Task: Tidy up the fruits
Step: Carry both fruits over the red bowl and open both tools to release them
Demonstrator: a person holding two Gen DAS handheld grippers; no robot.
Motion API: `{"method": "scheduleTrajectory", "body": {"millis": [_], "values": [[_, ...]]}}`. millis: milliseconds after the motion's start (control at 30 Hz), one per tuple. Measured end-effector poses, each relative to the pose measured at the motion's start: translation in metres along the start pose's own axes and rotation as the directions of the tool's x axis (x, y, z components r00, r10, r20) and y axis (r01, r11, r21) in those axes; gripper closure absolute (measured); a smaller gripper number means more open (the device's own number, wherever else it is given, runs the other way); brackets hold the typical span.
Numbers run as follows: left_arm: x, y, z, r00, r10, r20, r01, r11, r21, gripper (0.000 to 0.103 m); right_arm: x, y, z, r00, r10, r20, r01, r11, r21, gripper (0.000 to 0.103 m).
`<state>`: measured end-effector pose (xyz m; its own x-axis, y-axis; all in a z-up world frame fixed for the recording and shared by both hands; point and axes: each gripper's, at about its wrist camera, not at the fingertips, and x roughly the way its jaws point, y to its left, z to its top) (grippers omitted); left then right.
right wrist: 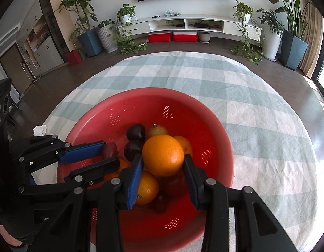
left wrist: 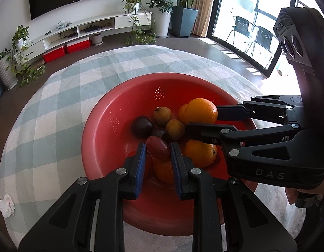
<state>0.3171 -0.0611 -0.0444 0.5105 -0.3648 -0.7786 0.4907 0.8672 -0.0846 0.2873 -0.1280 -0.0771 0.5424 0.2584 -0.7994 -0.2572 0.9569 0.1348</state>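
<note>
Two grippers reach into the red colander (left wrist: 103, 130) on the checked worktop (left wrist: 63, 88): the left gripper (left wrist: 158, 150) pinches an oblong red fruit (left wrist: 157, 148) at the pile's 6 o'clock, while the right gripper (right wrist: 163, 163) clamps the top orange (right wrist: 163, 155) at the pile's 3 o'clock.
</note>
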Motion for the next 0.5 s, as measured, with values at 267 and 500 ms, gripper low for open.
{"method": "scheduleTrajectory", "body": {"millis": [267,500], "values": [[-0.005,0.003,-0.001,1.000,0.015,0.014,-0.015,1.000,-0.016,0.068,-0.006,-0.002,-0.003,1.000,-0.010,0.010,0.010,1.000,0.007,0.059],[-0.029,0.003,-0.004,0.998,0.026,0.063,-0.023,0.999,-0.039,0.035,-0.027,-0.002,-0.008,0.998,-0.016,0.054,0.015,1.000,0.021,0.055]]}}
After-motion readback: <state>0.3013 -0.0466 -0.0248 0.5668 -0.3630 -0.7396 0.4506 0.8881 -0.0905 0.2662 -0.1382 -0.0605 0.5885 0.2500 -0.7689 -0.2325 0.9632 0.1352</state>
